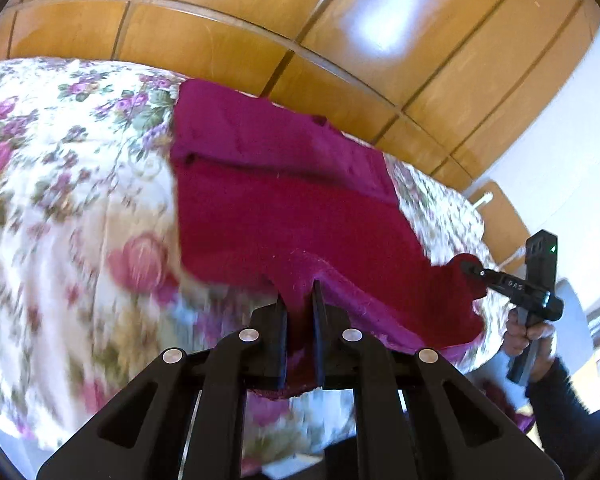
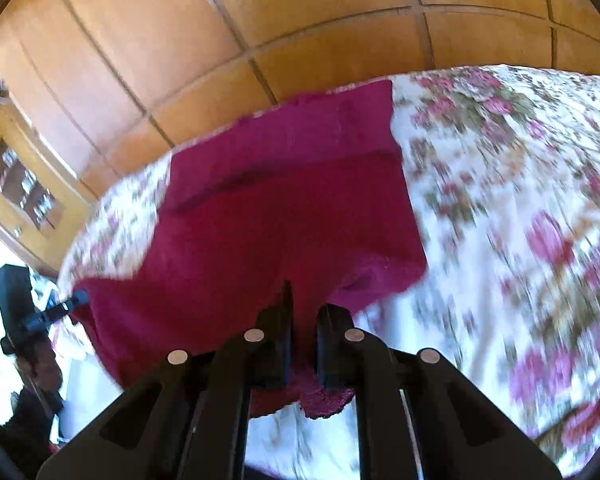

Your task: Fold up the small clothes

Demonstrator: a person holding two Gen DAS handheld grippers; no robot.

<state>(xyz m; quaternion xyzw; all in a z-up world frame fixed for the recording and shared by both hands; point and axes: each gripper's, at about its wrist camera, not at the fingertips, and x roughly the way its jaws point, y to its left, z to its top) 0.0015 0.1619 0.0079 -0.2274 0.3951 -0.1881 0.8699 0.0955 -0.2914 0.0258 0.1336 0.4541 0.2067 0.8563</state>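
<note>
1. Magenta knit garment (image 1: 284, 216) lies on the floral bedspread (image 1: 72, 184), near edge lifted.
2. Left gripper (image 1: 299, 296) and right gripper (image 2: 304, 300): jaws nearly closed, each pinching a near corner.
3. Step, judged: carrying the near edge over to fold.
4. Next: lay it level on the far edge, then release.
</note>
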